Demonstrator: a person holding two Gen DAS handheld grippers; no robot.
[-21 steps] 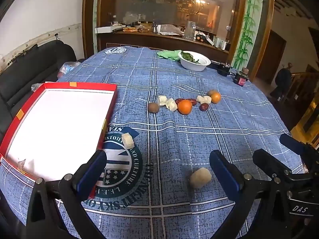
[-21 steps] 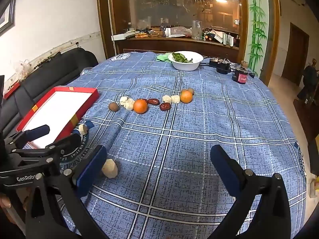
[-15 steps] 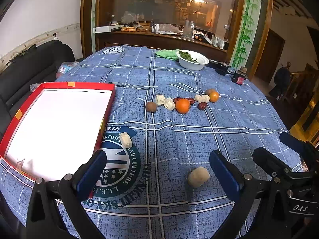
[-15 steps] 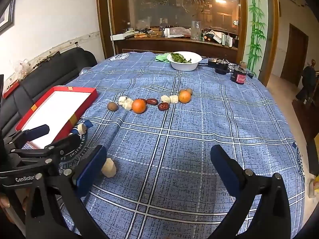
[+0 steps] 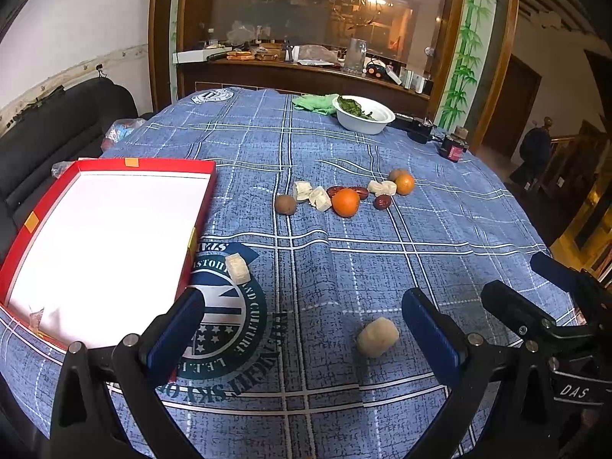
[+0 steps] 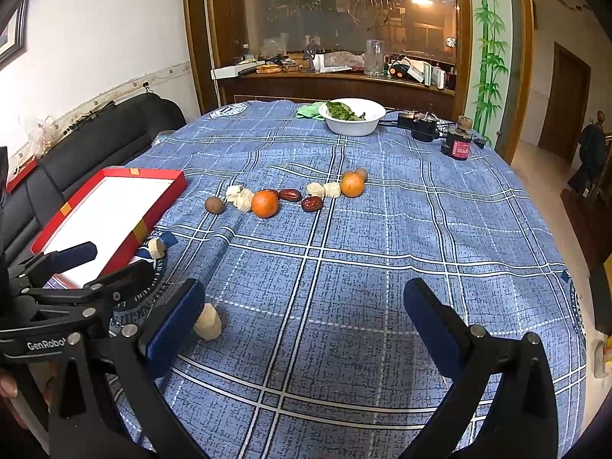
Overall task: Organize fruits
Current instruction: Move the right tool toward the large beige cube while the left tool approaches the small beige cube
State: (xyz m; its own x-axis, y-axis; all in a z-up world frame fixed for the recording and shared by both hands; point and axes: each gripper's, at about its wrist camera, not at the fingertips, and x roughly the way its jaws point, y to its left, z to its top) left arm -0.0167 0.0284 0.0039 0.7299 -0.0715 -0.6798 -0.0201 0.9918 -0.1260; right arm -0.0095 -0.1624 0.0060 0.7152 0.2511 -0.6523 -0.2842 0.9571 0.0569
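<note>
At the far left a red box (image 5: 199, 206) with a white floor lay on the blue checked tablecloth (image 5: 344, 267), nothing in it but a small scrap in the near corner. Just beside its right wall sat 1 pale cube (image 5: 238, 267) on the printed emblem. The left gripper (image 5: 302, 329) hovered low over the cloth with its blue pads spread wide and nothing between them but a pale lump (image 5: 378, 336), which lay on the cloth close to the right-hand pad. Farther back, mid-table, ran the row of fruit: a brown kiwi (image 5: 285, 204), 2 pale chunks (image 5: 311, 195), a large orange (image 5: 345, 202), dark red dates (image 5: 367, 196), 2 more pale pieces (image 5: 381, 187) and a smaller orange (image 5: 404, 184). Beyond stood a white bowl of greens (image 5: 363, 115). The right gripper (image 6: 302, 329) also stood wide open and held nothing, over bare cloth at the near edge. The pale lump looked light, dry and probably crumbly, so a gentle squeeze across its flatter sides seemed wisest. The oranges looked firm, heavier and apt to roll, best taken across the middle; the dates looked small, soft and easily pinched.
</note>
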